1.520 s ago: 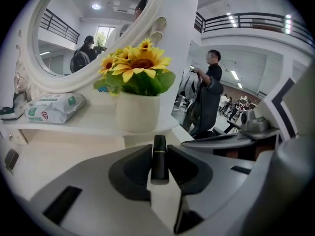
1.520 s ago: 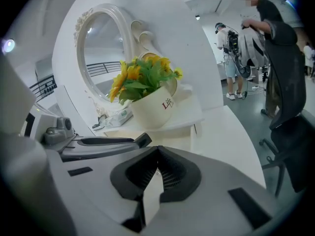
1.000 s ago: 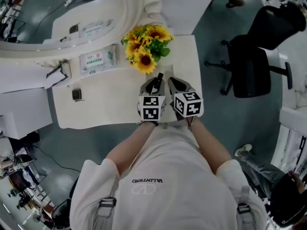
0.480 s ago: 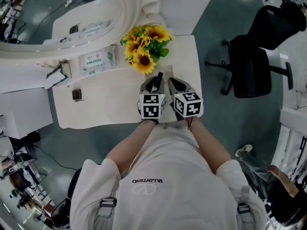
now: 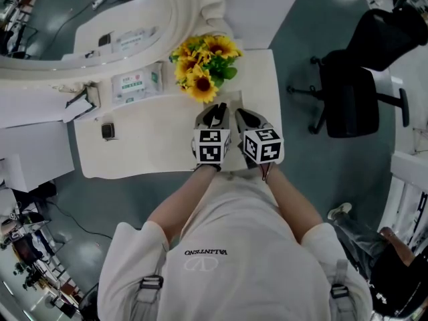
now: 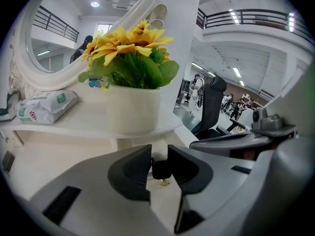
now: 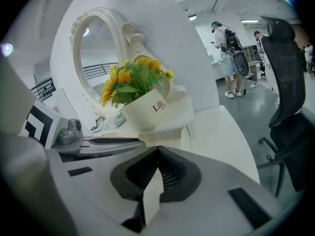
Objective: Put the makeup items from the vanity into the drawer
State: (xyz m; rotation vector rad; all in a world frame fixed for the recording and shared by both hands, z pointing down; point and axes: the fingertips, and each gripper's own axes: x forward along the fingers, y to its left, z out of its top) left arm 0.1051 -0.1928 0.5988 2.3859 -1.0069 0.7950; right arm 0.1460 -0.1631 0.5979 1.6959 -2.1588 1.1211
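Grey left hand-held gripper (image 6: 160, 156): the jaws stand only a little apart and pinch a small black tube (image 6: 160, 167), with a dark pad pressing on each of its sides.
Place of the black tube: it is between the left jaws, over the front right part of the white bench (image 5: 154, 146) and a little short of the flower pot. I cannot tell whether it touches the bench top or what kind of makeup it is.
Neighbouring right hand-held gripper (image 7: 158, 148): the ribbed pads are pressed together at the tips with nothing between them. It hangs just beside the left one, and both tilt down toward the bench.
Marker cubes (image 5: 211, 147): one sits on each gripper, and in the head view they hide both hands. Bare forearms run back from them to a white T-shirt (image 5: 214, 246).
White flower pot (image 6: 133, 109): it stands upright on a raised ledge at the back of the bench and is filled with yellow sunflowers (image 5: 200, 62) and green leaves. Red lettering on its side reads "Life".
Wipes packet (image 5: 136, 83): it lies flat on the same ledge, to the left of the pot.
Small dark thing (image 5: 107, 131): it lies on the bench well to the left of the grippers and is too small to name.
Oval mirror (image 7: 96, 65): it is white-framed and rises behind the pot. The head view cuts off its far side.
Black office chair (image 5: 348, 92): it stands on the grey floor to the right of the bench, well apart from it.
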